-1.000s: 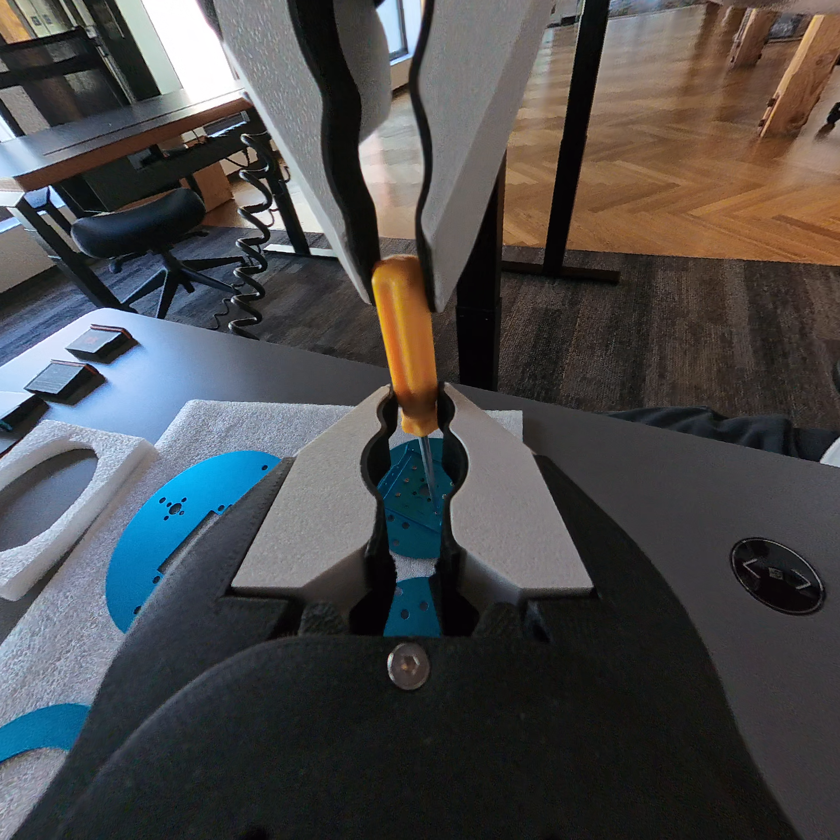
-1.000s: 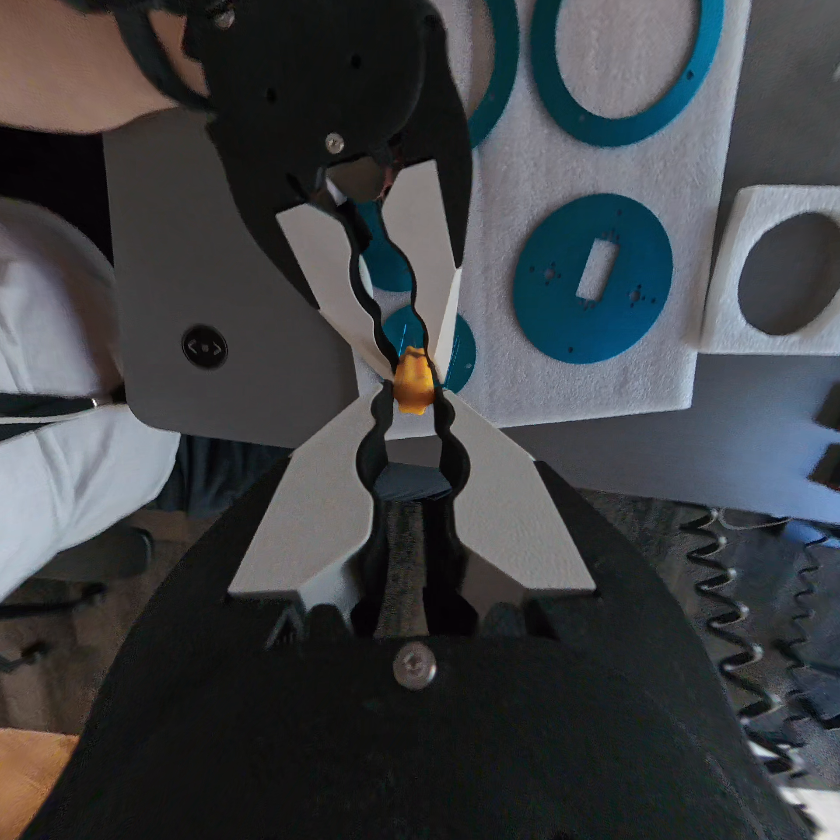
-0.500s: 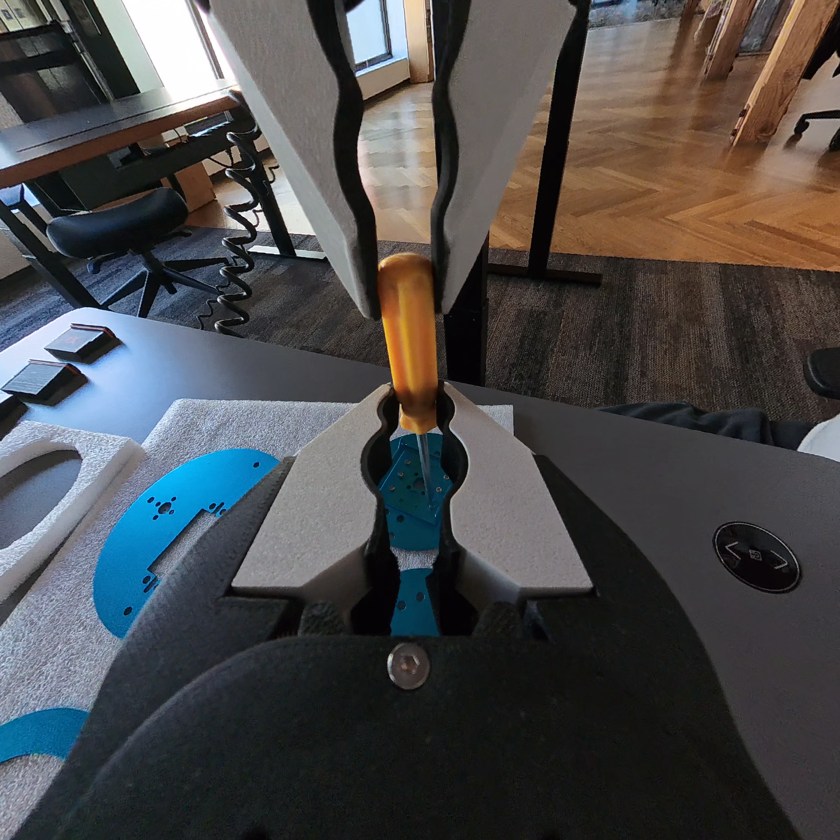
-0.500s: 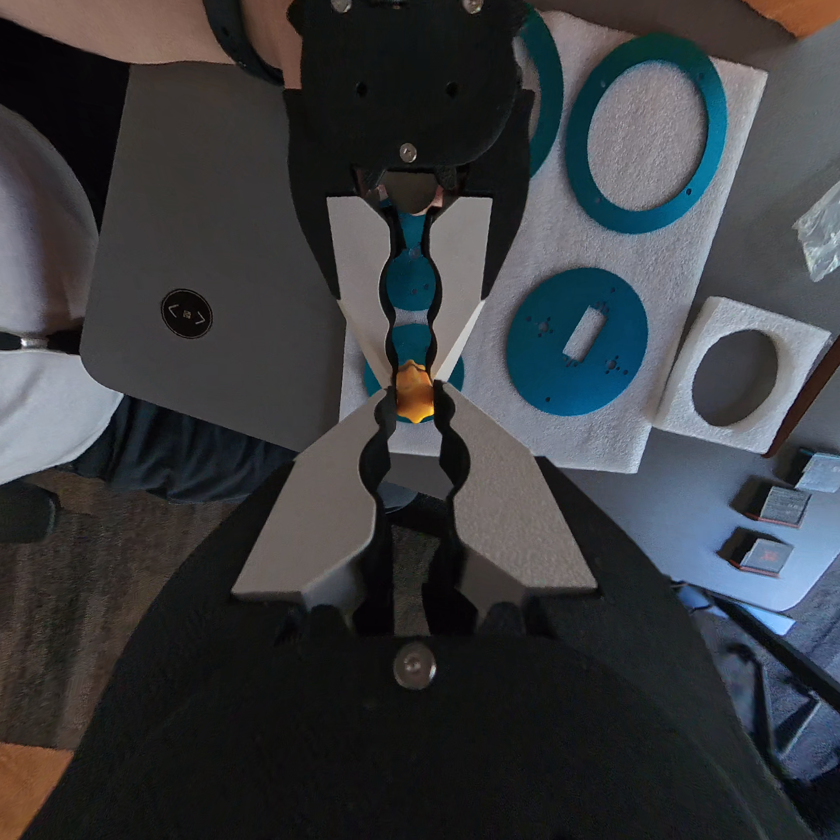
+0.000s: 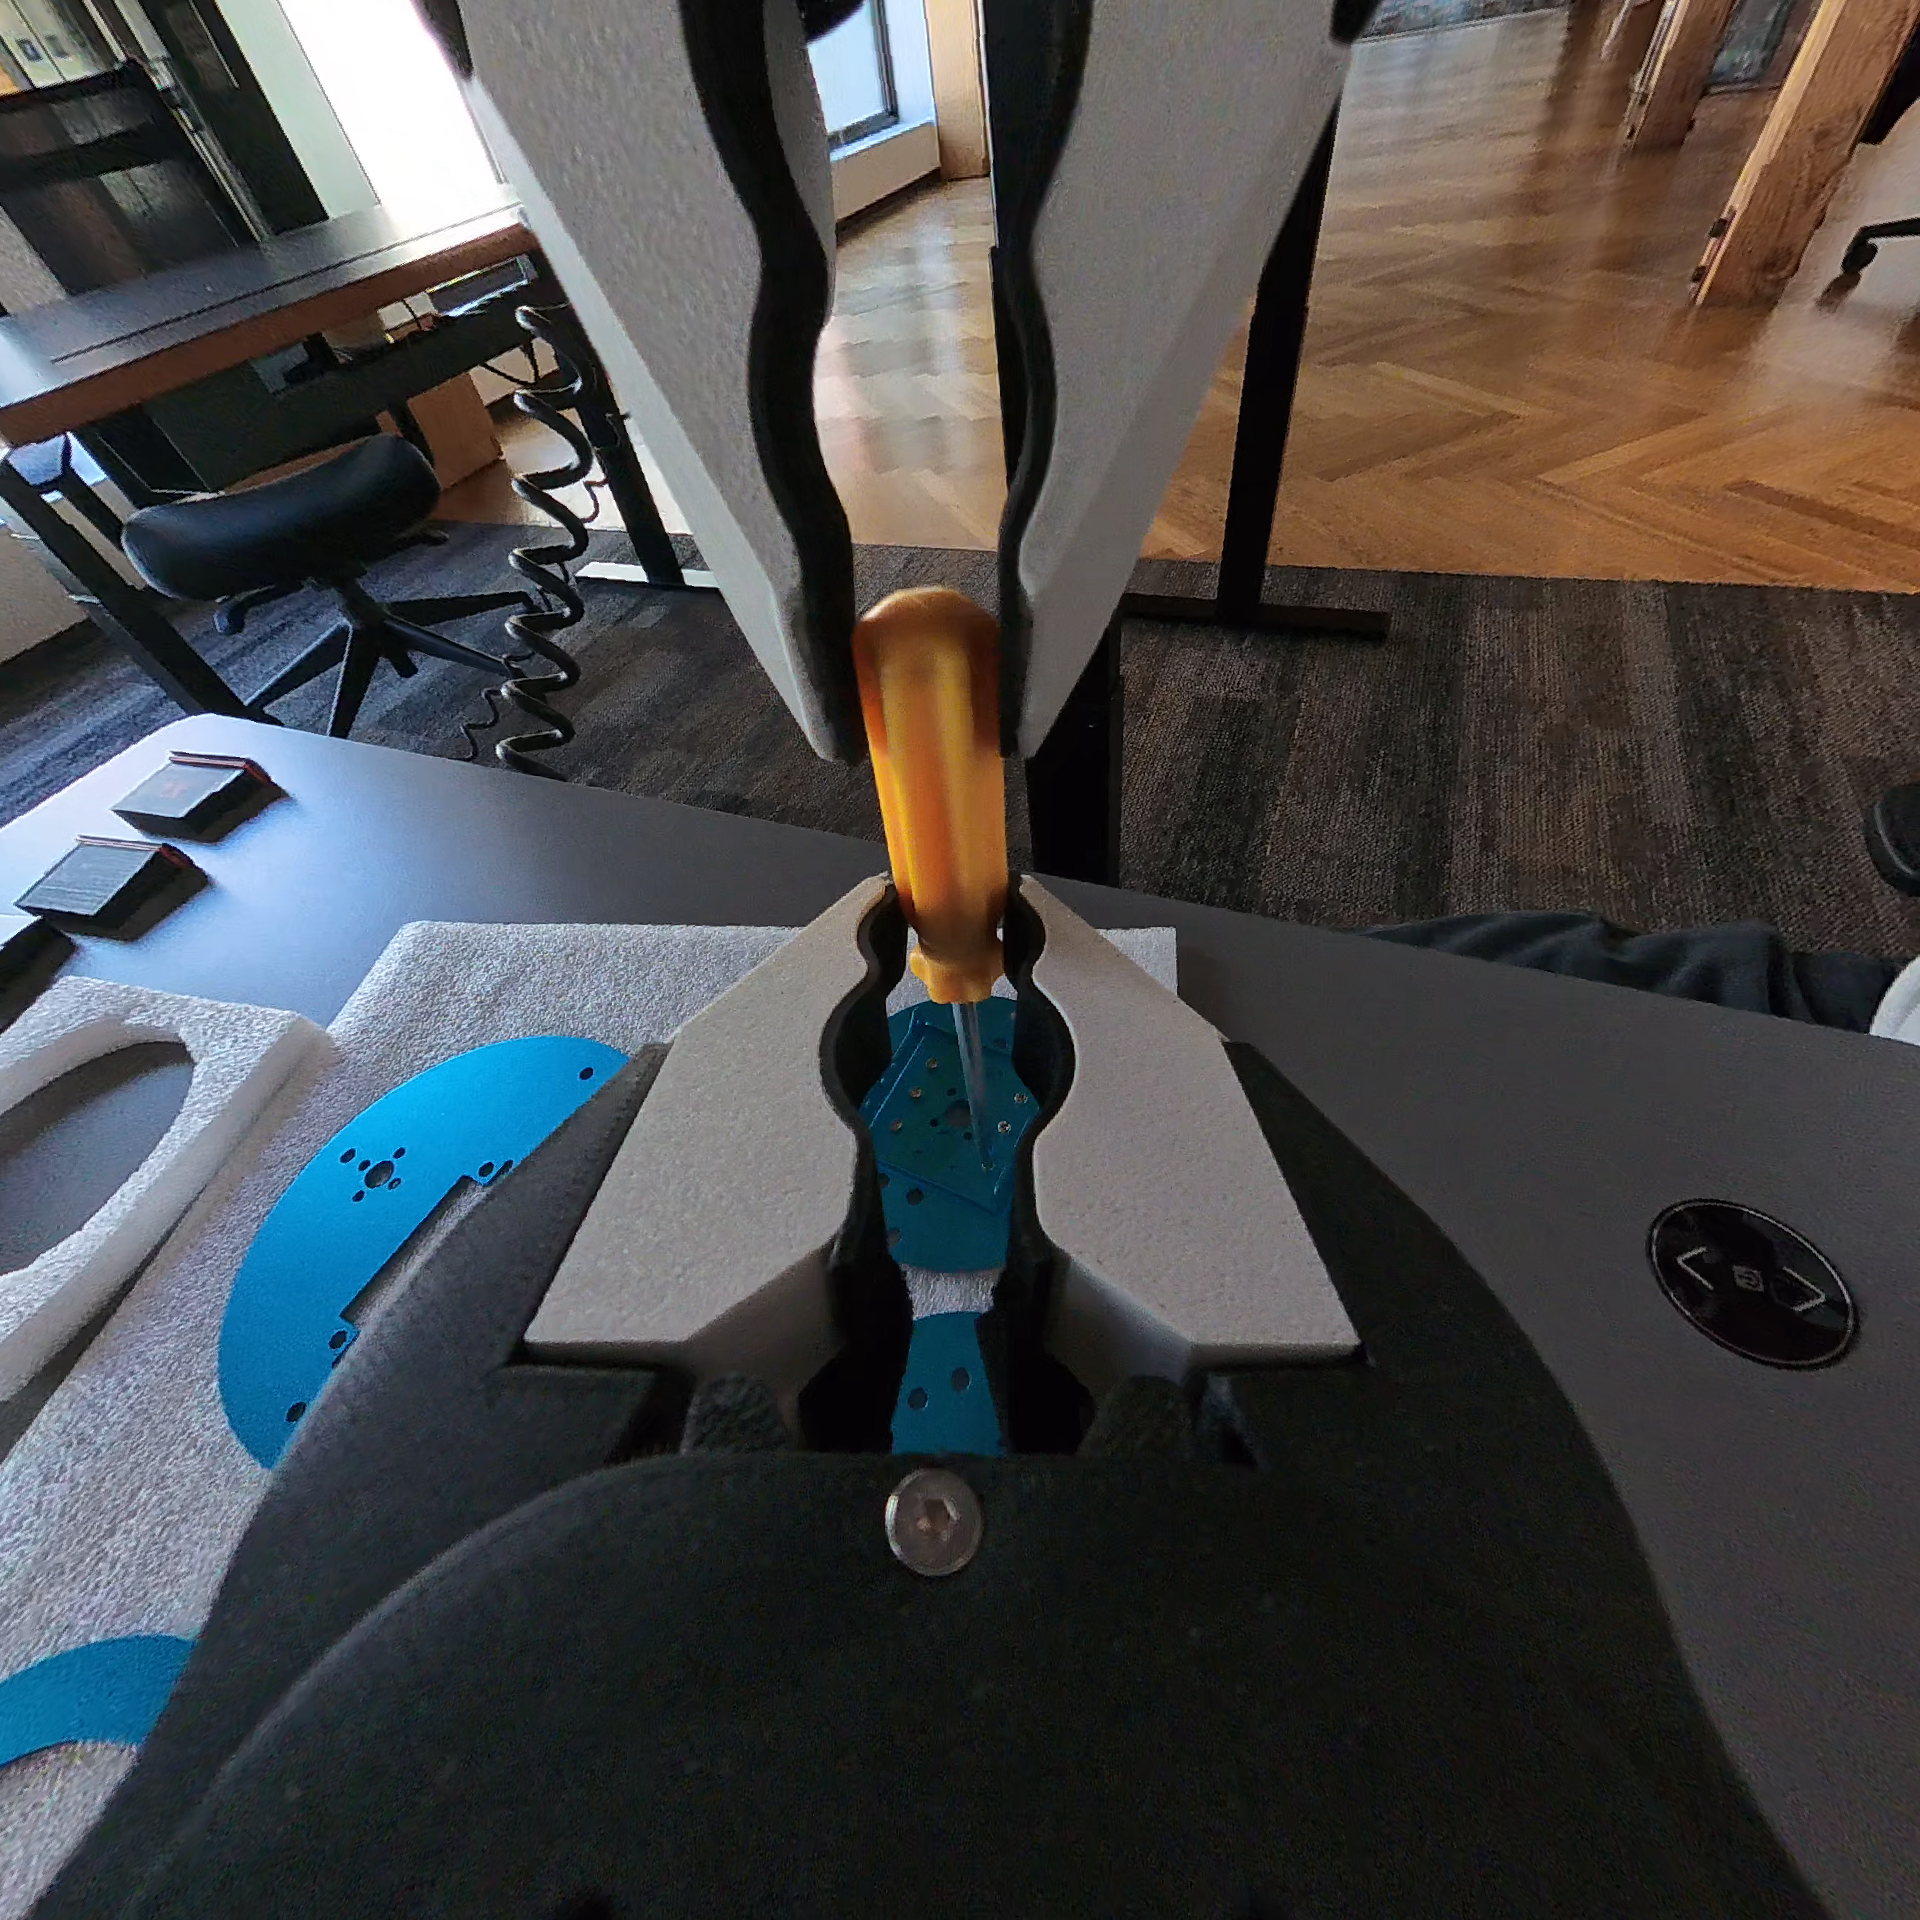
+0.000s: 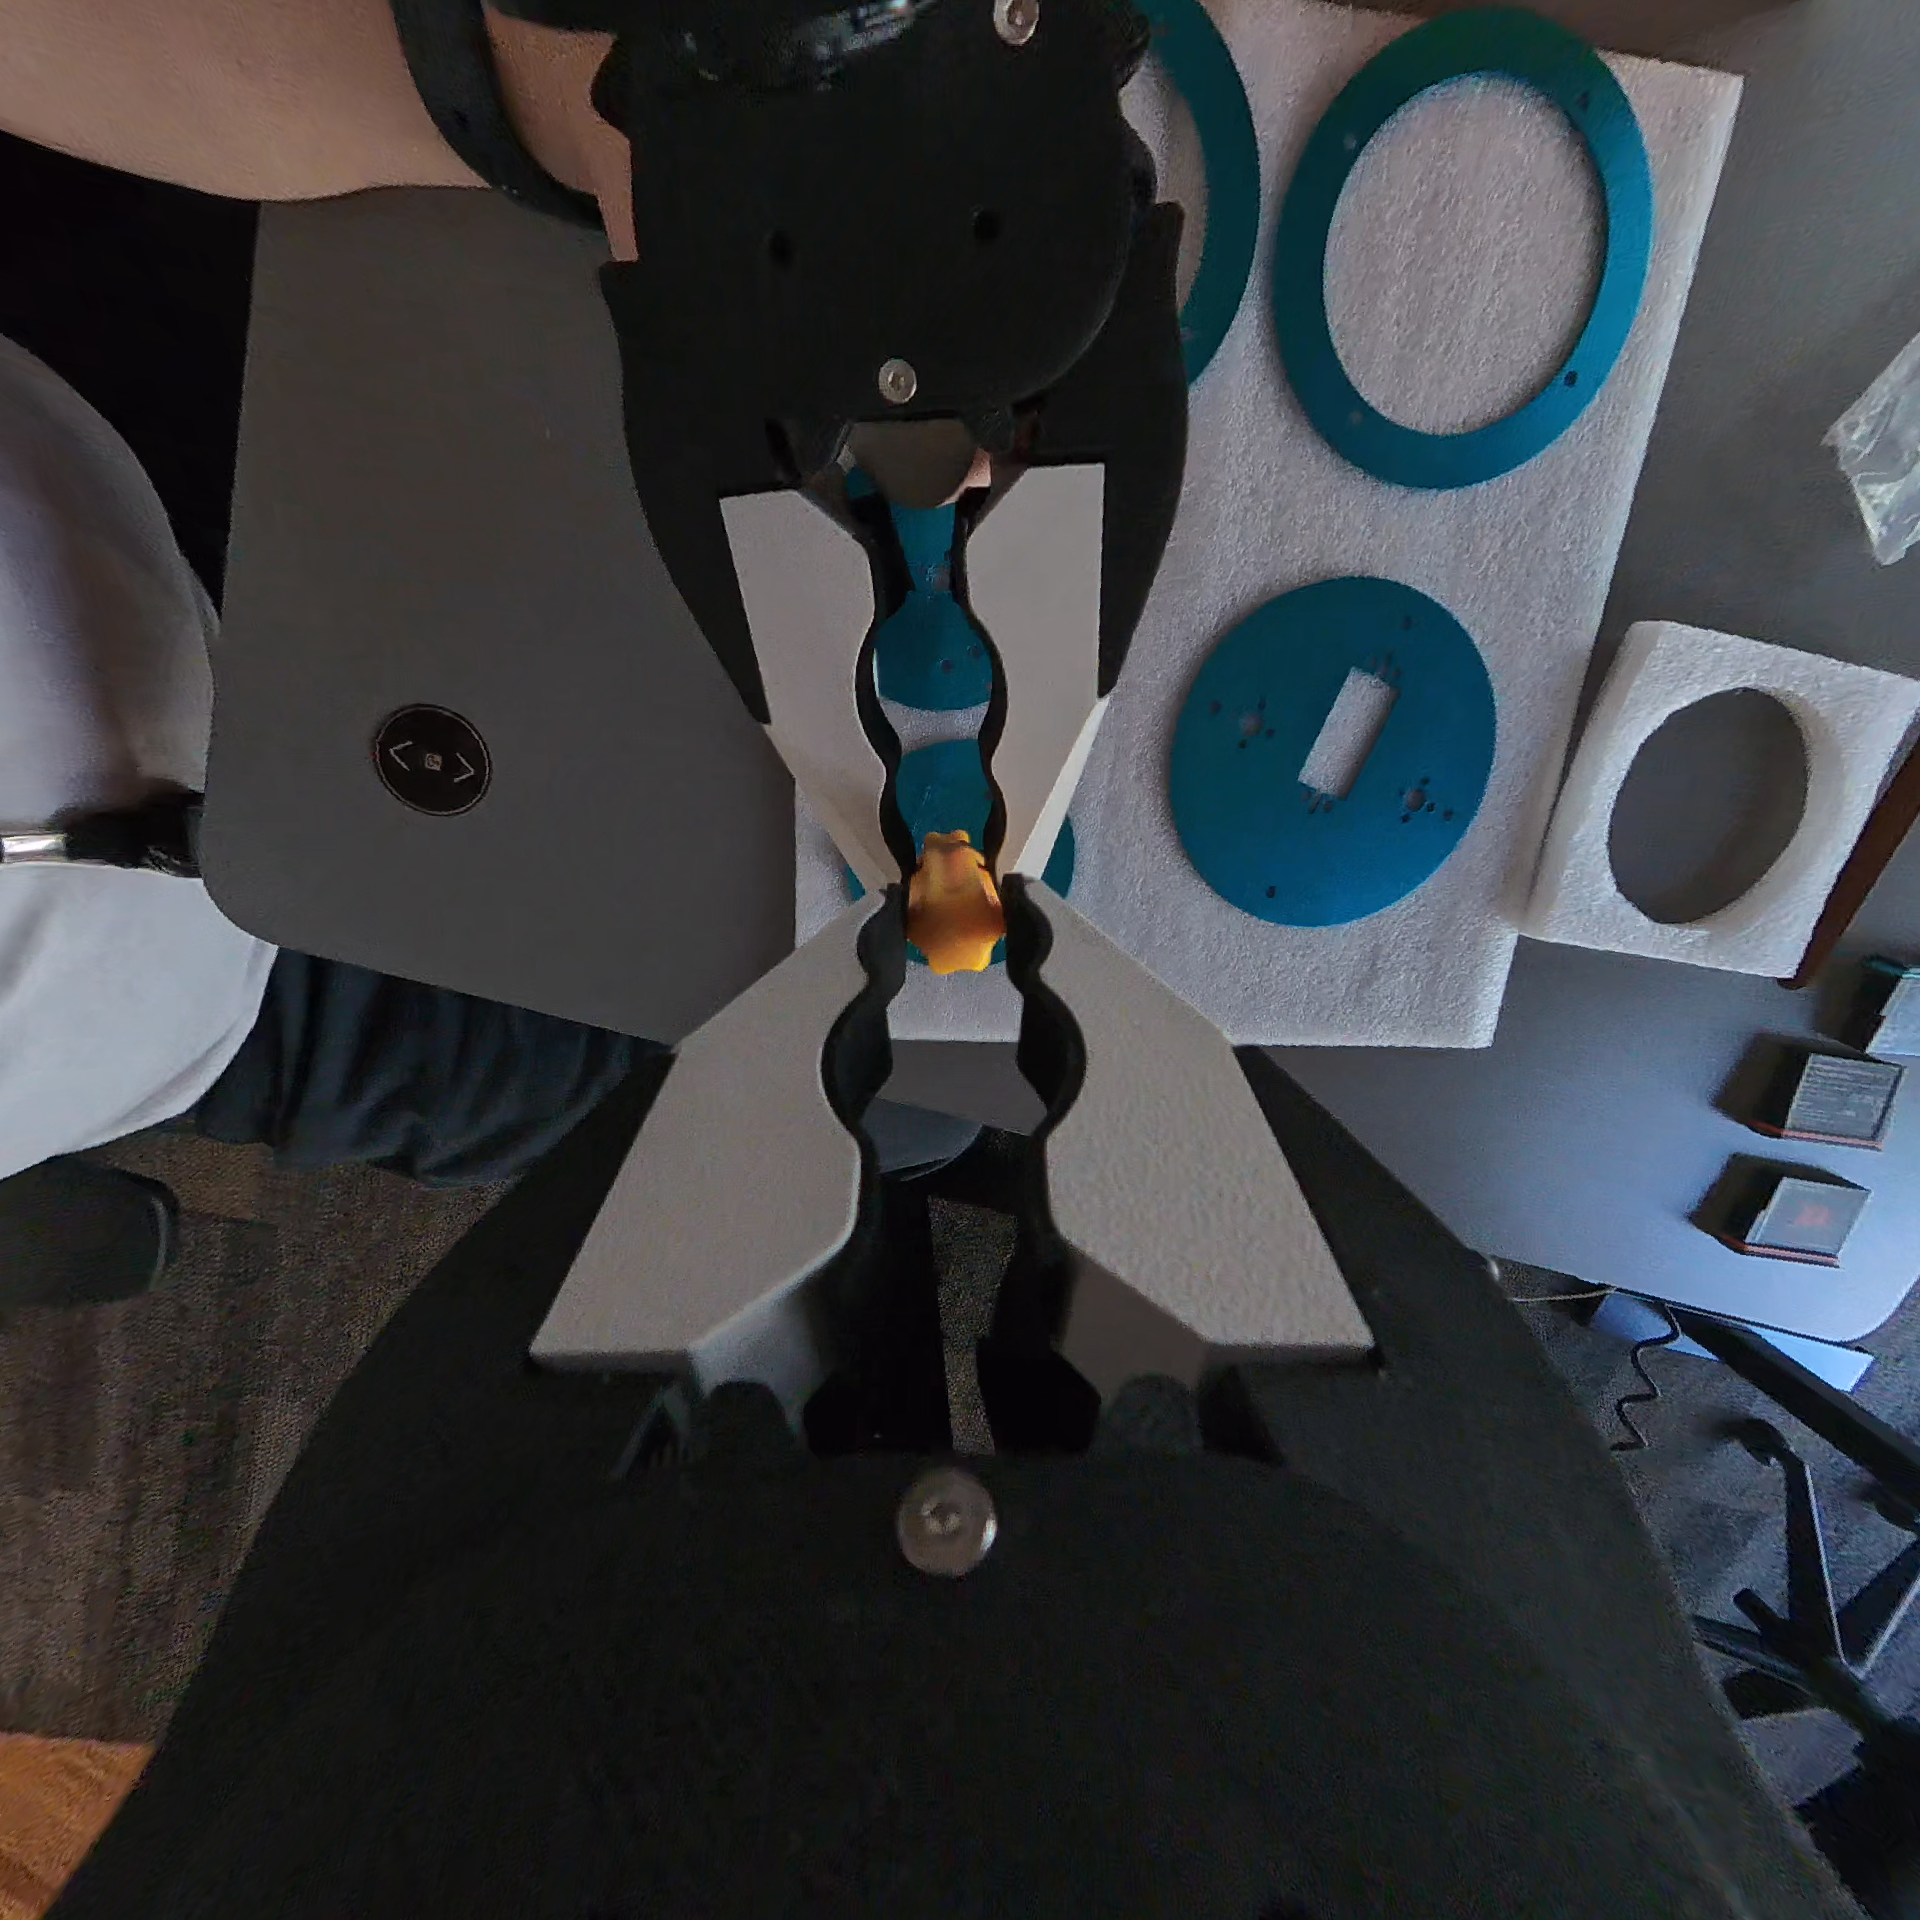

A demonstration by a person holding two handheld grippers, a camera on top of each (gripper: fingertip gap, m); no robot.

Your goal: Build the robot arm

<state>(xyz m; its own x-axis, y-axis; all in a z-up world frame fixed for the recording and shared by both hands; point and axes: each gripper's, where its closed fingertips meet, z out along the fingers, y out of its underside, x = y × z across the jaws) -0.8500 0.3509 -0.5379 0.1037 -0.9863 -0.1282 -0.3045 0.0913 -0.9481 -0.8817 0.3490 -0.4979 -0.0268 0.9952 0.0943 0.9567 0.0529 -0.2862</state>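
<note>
An orange-handled screwdriver (image 5: 935, 790) stands nearly upright, its thin blade tip on a small blue square plate with holes (image 5: 925, 1132) that lies on a round blue disc. My left gripper (image 5: 951, 904) is shut on the lower end of the handle. My right gripper (image 5: 925, 727) comes down from above and is shut on the handle's top. In the right wrist view I look straight down on the handle end (image 6: 951, 909) between my right gripper (image 6: 951, 904) and the left gripper (image 6: 943, 852). The plate is mostly hidden there.
A white foam sheet (image 6: 1351, 935) on the grey table (image 5: 1455, 1091) carries a blue slotted disc (image 6: 1330, 748) and blue rings (image 6: 1465, 249). A foam block with a hole (image 6: 1714, 810), small black boxes (image 6: 1839, 1101) and a round table button (image 6: 431, 758) lie nearby. A person's arm (image 6: 260, 94) holds the left gripper. My right fingertips sit around 5 cm from my left ones.
My right gripper has turned about the screwdriver's axis and straightened from a tilt to upright over the handle. The left gripper has held its place on the handle.
</note>
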